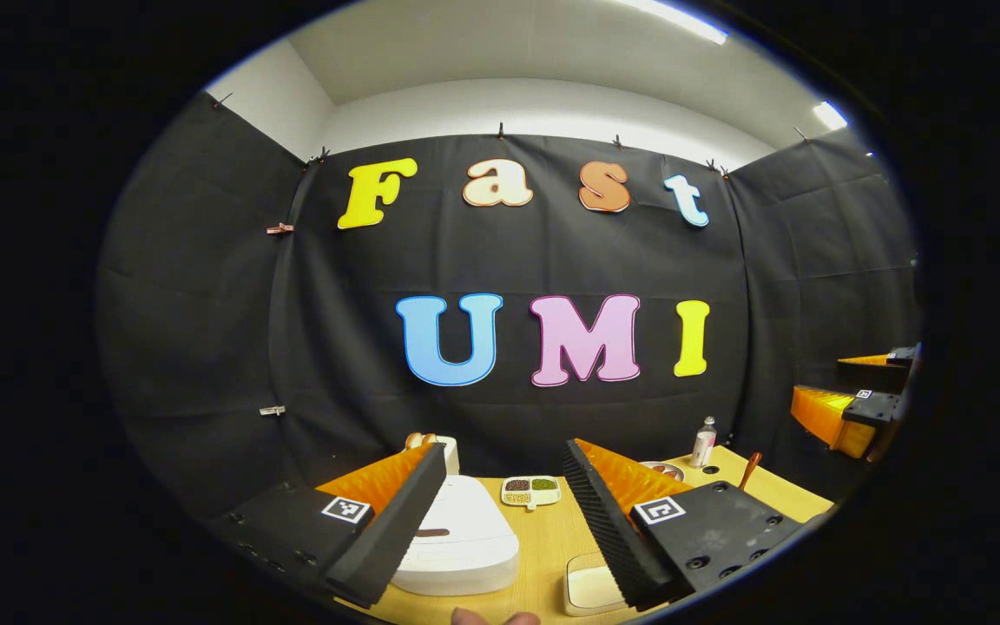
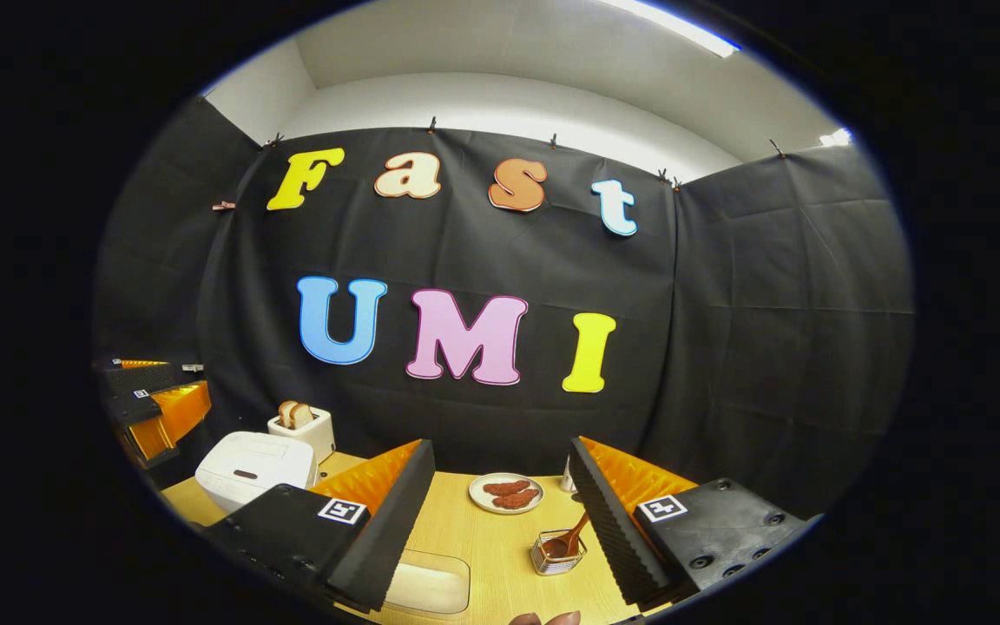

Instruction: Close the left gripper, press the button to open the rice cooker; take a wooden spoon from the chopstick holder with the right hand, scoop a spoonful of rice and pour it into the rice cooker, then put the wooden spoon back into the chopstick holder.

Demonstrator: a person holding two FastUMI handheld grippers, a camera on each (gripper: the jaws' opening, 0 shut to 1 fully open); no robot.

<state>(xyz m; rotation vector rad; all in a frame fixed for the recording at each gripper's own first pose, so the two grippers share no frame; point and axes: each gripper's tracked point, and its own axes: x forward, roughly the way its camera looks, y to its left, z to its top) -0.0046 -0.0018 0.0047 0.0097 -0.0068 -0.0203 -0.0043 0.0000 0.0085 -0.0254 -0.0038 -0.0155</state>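
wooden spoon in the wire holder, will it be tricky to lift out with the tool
Probably stiff and light: the wooden spoon looks thin and solid. It leans in the small wire holder, so that holder may tip or drag along. The slim handle could twist between the fingers.
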